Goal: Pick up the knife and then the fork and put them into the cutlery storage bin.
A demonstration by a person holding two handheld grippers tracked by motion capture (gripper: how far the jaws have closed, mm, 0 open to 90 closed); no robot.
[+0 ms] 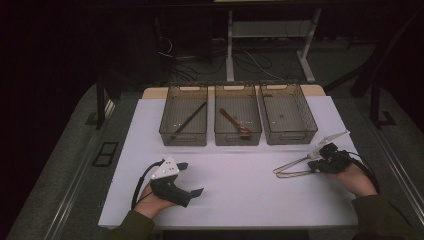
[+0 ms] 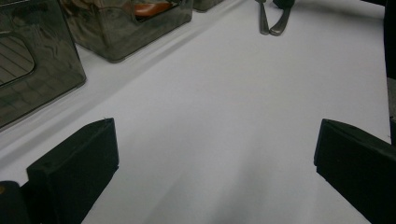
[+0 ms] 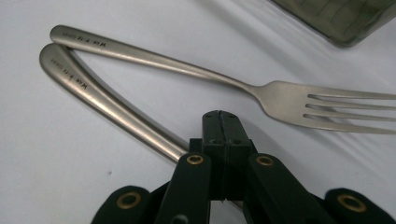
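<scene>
Two steel utensils lie in a V on the white mat (image 1: pixel 240 195), their handle ends touching. One is a fork (image 3: pixel 289 95); the other utensil (image 3: pixel 102 100) runs under my right gripper (image 3: pixel 220 122), so its head is hidden. That gripper's jaws are pressed together above the handle, and I cannot tell whether they pinch it. From above, the right gripper (image 1: pixel 315 167) sits at the wide end of the V, by the lower utensil (image 1: pixel 294 174). My left gripper (image 1: pixel 191 178) rests at the front left, open and holding nothing; its fingers (image 2: pixel 79 163) stand far apart.
Three smoky clear bins stand in a row at the back. A black stick (image 1: pixel 189 121) lies in the left bin (image 1: pixel 183 137), a brown wooden spoon (image 1: pixel 235 121) in the middle bin (image 1: pixel 237 139). The right bin (image 1: pixel 290 136) looks bare. Dark floor and table legs lie beyond.
</scene>
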